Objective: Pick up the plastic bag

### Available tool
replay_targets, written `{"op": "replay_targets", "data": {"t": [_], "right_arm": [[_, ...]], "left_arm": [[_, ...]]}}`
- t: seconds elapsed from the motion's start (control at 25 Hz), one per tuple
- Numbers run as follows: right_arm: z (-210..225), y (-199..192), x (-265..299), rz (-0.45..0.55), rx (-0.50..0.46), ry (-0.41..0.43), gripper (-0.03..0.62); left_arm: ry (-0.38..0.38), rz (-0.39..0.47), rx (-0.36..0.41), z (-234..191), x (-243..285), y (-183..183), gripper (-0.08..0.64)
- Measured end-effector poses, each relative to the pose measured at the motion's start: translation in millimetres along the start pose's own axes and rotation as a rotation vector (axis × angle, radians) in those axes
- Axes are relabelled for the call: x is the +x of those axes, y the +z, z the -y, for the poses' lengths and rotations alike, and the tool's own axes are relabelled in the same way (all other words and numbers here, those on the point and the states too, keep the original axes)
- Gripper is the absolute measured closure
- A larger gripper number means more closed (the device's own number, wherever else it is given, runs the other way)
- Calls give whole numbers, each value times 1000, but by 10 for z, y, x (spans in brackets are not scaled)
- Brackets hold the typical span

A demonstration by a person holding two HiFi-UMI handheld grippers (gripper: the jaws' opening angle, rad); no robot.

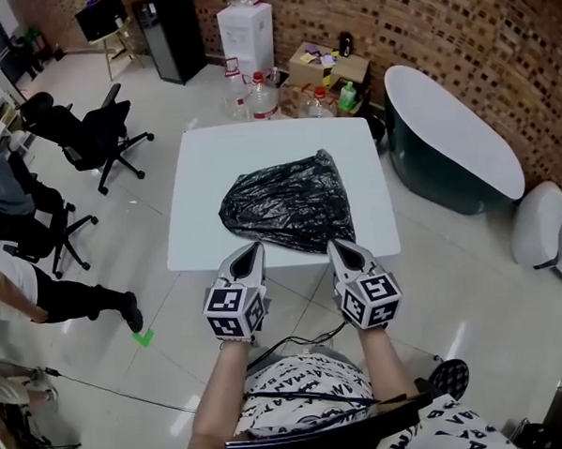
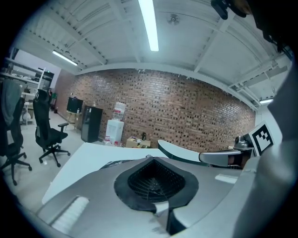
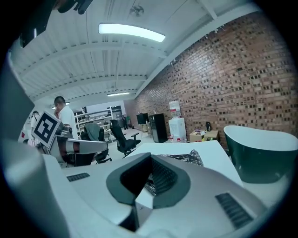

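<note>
Ringing the white square table (image 1: 200,176) is plenty of clutter: black office chairs (image 1: 96,135) on the tiled floor to the left, a white water dispenser (image 1: 246,33) w/ clear bottles (image 1: 259,96) at its foot behind the far edge, an open cardboard box (image 1: 324,68) of small items beside those, and a dark green tub (image 1: 446,144) w/ a smooth white inside on the right, against the rough brick wall (image 1: 440,23). A black cabinet (image 1: 172,32) stands further back, and a person (image 1: 21,279) is at the left edge of the head view. A small green mark (image 1: 143,338) sits on the floor near that person's shoe. Nothing lies on the tabletop btwn the grippers and the bag. The plastic bag (image 1: 285,205) is black, glossy and heavily crinkled, a slumped rounded heap w/ a gathered peak at its far end; it sits roughly mid-table, spreading toward the near edge. Both grippers are smooth light-grey shells tapering to a point, w/ black ribbed pads inside. The left gripper (image 1: 250,251) has its jaws closed together w/ nothing btwn them, tip at the near table edge just beside the bag's near-left corner. The right gripper (image 1: 341,248) is clenched too, tip right at the bag's near-right edge; a bit of crinkled film shows through its pad opening, but I can't tell if any is pinched.
</note>
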State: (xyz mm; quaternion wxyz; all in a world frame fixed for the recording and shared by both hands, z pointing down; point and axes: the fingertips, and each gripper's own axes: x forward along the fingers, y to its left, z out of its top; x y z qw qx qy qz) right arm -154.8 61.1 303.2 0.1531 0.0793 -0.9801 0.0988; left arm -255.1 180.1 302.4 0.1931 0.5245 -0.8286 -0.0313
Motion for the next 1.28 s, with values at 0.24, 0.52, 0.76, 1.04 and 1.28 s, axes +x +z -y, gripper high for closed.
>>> {"op": "replay_targets", "data": {"t": [0.24, 0.52, 0.76, 1.04, 1.28], "right_arm": [[-109, 46, 41, 9, -37, -55, 591], [-139, -6, 70, -16, -40, -106, 588], [-180, 15, 56, -26, -76, -119, 588], [-269, -24, 24, -31, -86, -110, 588], [-324, -51, -17, -30, -93, -110, 588]], "left_arm": [[19, -1, 70, -220, -12, 50, 555], [12, -47, 75, -354, -72, -39, 555], [1, -53, 49, -325, -105, -65, 555], [0, -50, 32, -335, -185, -105, 555], [0, -41, 27, -341, -245, -121, 555]]}}
